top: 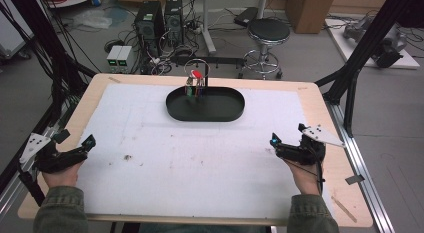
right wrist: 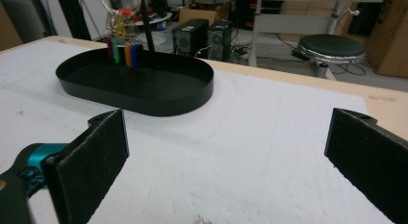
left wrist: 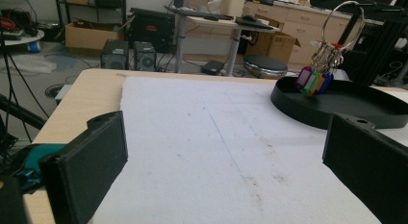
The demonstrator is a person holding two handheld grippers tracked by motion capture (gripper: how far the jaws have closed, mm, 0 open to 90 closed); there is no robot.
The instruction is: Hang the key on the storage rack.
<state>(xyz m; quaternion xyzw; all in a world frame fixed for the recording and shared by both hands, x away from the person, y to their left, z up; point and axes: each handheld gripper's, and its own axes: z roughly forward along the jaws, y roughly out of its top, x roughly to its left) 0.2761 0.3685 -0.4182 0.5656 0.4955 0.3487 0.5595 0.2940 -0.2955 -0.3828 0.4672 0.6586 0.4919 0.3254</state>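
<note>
- Left gripper (top: 89, 141), lower left of the high view: jaws spread wide, holding nothing.
- Right gripper (top: 274, 140), lower right: jaws likewise apart, empty.
- Black oval tray (top: 232, 109) sits upper centre on the white mat (top: 190, 163); a bunch of coloured key tags (top: 196, 88) on a wire ring hangs at its far edge.

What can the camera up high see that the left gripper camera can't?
The high view alone shows the person's hands, the left hand and the right hand, holding the left gripper and the right gripper near opposite table edges. The left gripper view alone shows that gripper's black jaws up close, spread wide apart with nothing between them. Both show the black oval tray, the ring of coloured key tags standing in it, and the white mat.
</note>
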